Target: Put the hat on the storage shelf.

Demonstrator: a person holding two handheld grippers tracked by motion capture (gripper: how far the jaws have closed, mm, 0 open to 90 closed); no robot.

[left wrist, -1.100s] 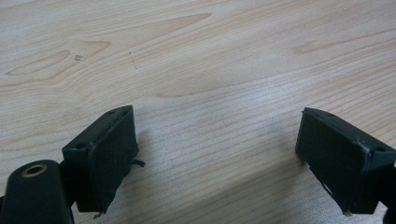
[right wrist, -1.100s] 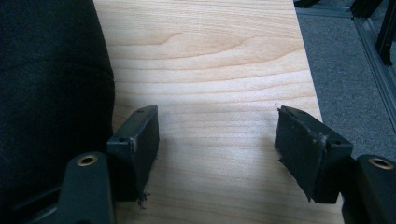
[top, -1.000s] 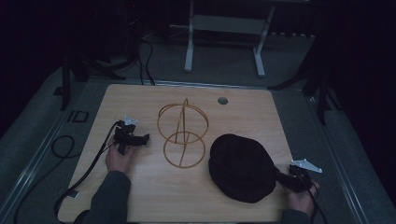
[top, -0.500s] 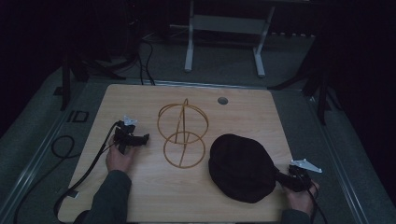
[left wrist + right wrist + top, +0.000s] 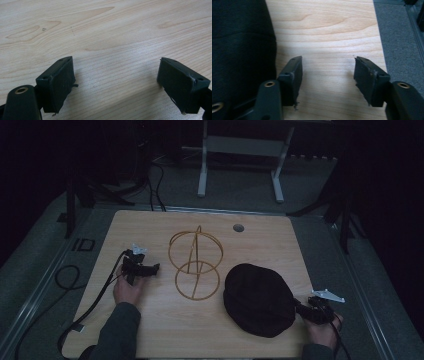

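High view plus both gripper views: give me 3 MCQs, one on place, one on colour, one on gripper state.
1. The black hat lies where relative to the gold wire stand?
A) Right and nearer the person B) Hung on it C) Left of it
2. What colour is the wire stand?
A) Silver B) Gold C) Red
3. What is between the right gripper jaws?
A) The hat B) The stand C) Bare table

Answers: 1 A, hat rests flat on the wood beside the stand. 2 B, rings are golden. 3 C, jaws have just been closing, hat lies outside them.

A gold wire stand [image 5: 194, 265] rises mid-tabletop [image 5: 260, 245]; a round grommet [image 5: 238, 227] sits near the far edge, a white frame [image 5: 240, 150] beyond.
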